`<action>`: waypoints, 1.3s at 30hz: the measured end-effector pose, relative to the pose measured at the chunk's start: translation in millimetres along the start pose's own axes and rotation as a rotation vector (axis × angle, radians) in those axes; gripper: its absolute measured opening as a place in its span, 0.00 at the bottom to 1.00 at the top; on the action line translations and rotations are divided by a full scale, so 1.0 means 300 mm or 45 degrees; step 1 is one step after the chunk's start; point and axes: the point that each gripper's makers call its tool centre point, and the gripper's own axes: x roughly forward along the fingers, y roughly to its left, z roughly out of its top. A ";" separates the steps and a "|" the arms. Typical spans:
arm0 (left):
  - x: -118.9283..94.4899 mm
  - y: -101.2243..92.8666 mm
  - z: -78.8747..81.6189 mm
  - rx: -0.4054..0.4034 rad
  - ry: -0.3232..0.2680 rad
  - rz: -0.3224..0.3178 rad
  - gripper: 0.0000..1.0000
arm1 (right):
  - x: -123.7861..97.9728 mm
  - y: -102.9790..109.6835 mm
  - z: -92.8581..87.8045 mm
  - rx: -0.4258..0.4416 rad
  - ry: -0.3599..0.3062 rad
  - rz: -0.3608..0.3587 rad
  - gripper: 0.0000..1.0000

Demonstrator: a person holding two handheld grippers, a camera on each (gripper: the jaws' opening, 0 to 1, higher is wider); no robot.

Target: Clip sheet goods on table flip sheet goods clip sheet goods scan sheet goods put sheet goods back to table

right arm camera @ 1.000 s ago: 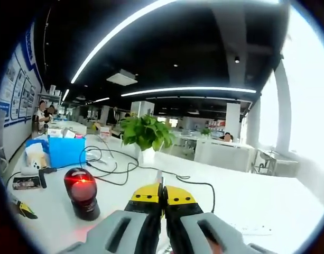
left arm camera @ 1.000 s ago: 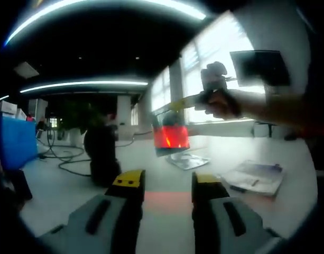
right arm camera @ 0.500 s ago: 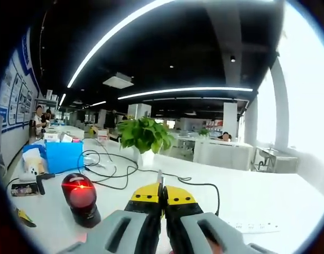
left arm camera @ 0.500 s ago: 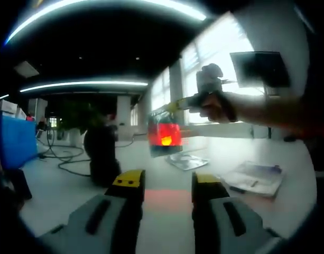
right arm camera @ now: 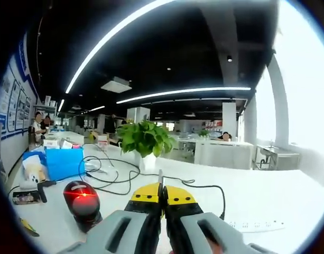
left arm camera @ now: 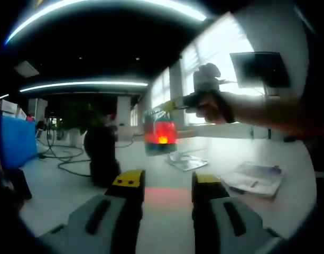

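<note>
Since a second ago, the sheet good [left arm camera: 159,133] hanging from the right gripper [left arm camera: 172,105] has drifted left in the left gripper view, closer to the scanner [left arm camera: 101,153]; red scan glow sits on its face. Right gripper comes in from the right of that view, held up by a hand [left arm camera: 212,106], jaws pinched on the sheet's top edge, sheet dangling clear above the surface [left arm camera: 167,198]. Right gripper view confirms it: right gripper's [right arm camera: 162,194] yellow-tipped jaws are pressed together with a thin sheet edge [right arm camera: 160,177] poking up between them. Scanner [right arm camera: 83,205] is ahead and left of those jaws, red line lit on its dome, standing on the white surface [right arm camera: 246,203]. Left gripper [left arm camera: 167,182] is idle at the bottom of its own view, jaws spread with a clear gap, nothing between them, hovering low over the surface. More flat packets lie on the surface ahead-right of the left gripper: a silver one [left arm camera: 187,160] beneath the hanging sheet, and a second packet [left arm camera: 254,177] further right. Beyond the right gripper: potted plant [right arm camera: 145,140], black cables [right arm camera: 111,172], blue box [right arm camera: 64,163] far left, white power strip [right arm camera: 254,226] to the right. Red reflection [left arm camera: 164,197] on the surface between the left gripper's jaw tips.
</note>
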 end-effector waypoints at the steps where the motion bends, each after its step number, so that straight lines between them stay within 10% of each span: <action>1: 0.000 0.000 0.001 -0.002 -0.001 -0.001 0.27 | 0.002 0.001 0.002 0.007 -0.003 -0.002 0.00; 39: 0.010 0.002 -0.018 0.025 0.031 0.007 0.27 | -0.134 -0.102 0.111 -0.094 -0.054 0.044 0.00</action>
